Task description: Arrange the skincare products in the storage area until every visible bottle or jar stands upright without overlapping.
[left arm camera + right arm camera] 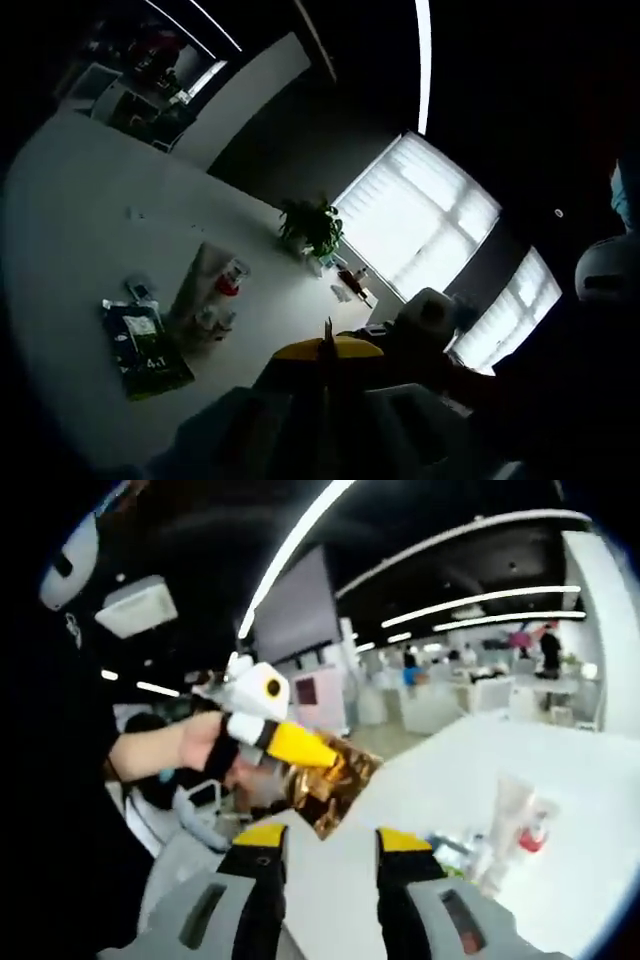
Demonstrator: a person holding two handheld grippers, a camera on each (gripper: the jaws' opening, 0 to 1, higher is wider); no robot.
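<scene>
R gripper (328, 865): jaws rise from bottom of right gripper view, yellow-tipped, parted w/ clear gap, nothing between them. Just beyond, L gripper (335, 763) enters from the left, held in a person's hand (212, 752), yellow jaws closed on a crinkled gold foil packet (332, 785), which hangs above the near edge of the white table (590, 810). In left gripper view, L gripper (325, 347) jaws look pressed together at the yellow tips; view is dark, packet itself not discernible there. Skincare items sit further out on table: clear storage rack (510, 825) w/ a red-capped bottle (536, 837) beside it on R side of right gripper view; same rack (200, 285) and red-capped bottle (229, 283) mid-table in left gripper view, bottle upright as far as can be told. Near rack, a dark green pack (143, 350) lies flat. Further along: potted plant (312, 226), small bottles (350, 283) beside it, too small to ID. Far bkgd: bright blinded windows (415, 220).
</scene>
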